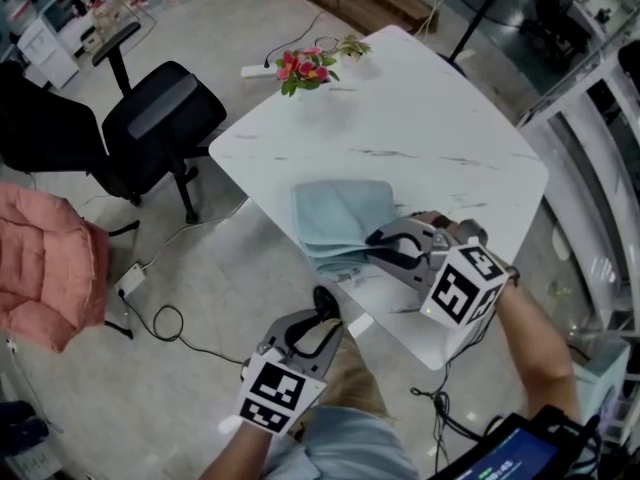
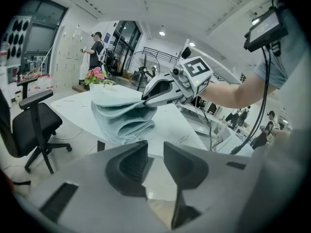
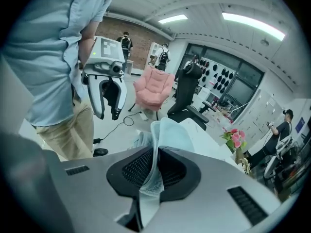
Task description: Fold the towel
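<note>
A light blue towel lies in loose folds at the near-left edge of the white marble table. My right gripper is shut on the towel's near edge and lifts a layer of it. In the right gripper view the towel cloth is pinched between the black pads. My left gripper hangs off the table, just below its edge, open with nothing between its fingers. The left gripper view shows the left gripper facing the lifted towel and the right gripper.
A small vase of pink flowers stands at the table's far corner. On the floor at the left are a black office chair, a pink padded chair and cables. People stand far back in the room.
</note>
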Demonstrator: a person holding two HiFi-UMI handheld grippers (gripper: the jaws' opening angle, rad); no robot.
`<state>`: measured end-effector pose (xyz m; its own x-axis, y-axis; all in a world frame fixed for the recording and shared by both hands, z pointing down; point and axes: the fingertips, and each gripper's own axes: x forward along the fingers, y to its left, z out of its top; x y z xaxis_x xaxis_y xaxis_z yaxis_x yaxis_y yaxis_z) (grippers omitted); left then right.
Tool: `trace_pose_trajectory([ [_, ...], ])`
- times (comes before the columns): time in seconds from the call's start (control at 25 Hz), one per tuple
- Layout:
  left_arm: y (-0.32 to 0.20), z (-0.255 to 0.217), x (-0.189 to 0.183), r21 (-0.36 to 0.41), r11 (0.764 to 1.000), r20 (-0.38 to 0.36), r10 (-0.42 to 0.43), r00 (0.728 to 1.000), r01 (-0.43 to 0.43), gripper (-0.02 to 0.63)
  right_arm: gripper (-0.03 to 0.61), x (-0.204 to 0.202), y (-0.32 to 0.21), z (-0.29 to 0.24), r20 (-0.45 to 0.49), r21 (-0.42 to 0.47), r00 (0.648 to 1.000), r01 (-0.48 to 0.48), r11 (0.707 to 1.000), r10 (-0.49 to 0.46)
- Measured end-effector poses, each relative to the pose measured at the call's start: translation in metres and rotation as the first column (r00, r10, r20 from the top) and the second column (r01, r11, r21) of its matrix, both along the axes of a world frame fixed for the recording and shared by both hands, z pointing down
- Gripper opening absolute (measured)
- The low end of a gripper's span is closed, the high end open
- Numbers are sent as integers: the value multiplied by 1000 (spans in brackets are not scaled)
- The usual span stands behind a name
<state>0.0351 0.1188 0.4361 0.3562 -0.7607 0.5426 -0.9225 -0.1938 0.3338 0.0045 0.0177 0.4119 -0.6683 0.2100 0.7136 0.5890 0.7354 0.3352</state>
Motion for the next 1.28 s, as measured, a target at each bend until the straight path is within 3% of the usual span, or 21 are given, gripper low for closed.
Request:
trace_pose_trajectory([
  [0.24,-20,25,13,-4,1000,6,31,999,-31,101,49,15,-1,25,-1,52,1000,-3,999,3],
  [0.56,-57,44,-6,-15,999,-6,-40,999,40,103,52,24,1,23,36,-8,999,12,1000,-12],
  [0.72,-61,54,-10,-43,998,0,-48,999,48,101,28,22,-5,27,47,23,999,-8,1000,7],
  [0.92,-59,57,-11,-57,997,10,-47,999,47,101,142,5,-11,17,40,42,999,-36,998,34],
  [1.0,-58,60,-12,-64,997,11,-50,999,51,100,149,-1,-15,27,6,84,1000,-28,996,27],
  [1.16,-61,58,-17,-59,997,4,-57,998,58,95,121,-5,-24,50,-64,177,997,-26,984,38],
  [1.28,-67,59,-23,-54,997,3,-63,998,63,92,52,-10,-25,51,-59,164,997,-41,986,51],
])
